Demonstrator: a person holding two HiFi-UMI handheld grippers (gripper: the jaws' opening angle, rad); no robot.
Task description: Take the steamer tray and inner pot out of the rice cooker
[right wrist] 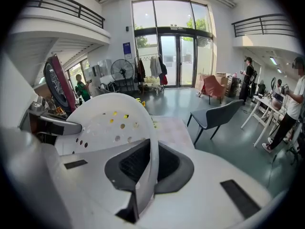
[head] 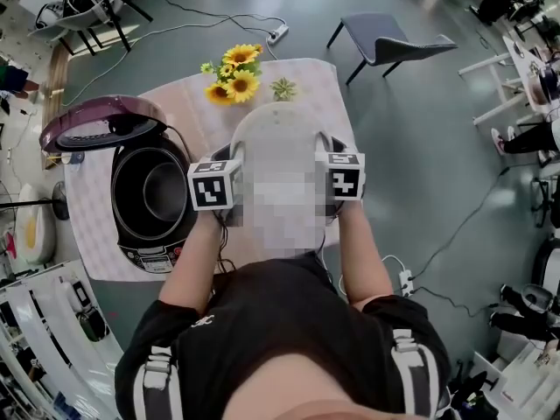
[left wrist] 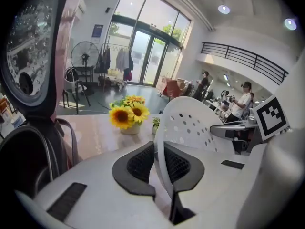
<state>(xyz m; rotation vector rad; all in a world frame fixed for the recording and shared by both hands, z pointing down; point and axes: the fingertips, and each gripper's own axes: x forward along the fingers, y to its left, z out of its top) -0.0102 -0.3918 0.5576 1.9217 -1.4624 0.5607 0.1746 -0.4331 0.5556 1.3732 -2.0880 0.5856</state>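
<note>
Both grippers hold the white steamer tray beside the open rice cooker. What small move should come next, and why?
Probably lower the steamer tray onto the bare table right of the rice cooker, short of the sunflowers. The left gripper and right gripper are both shut on its rim, it seems off the cloth, and the inner pot is still in the cooker, needing free grippers.
</note>
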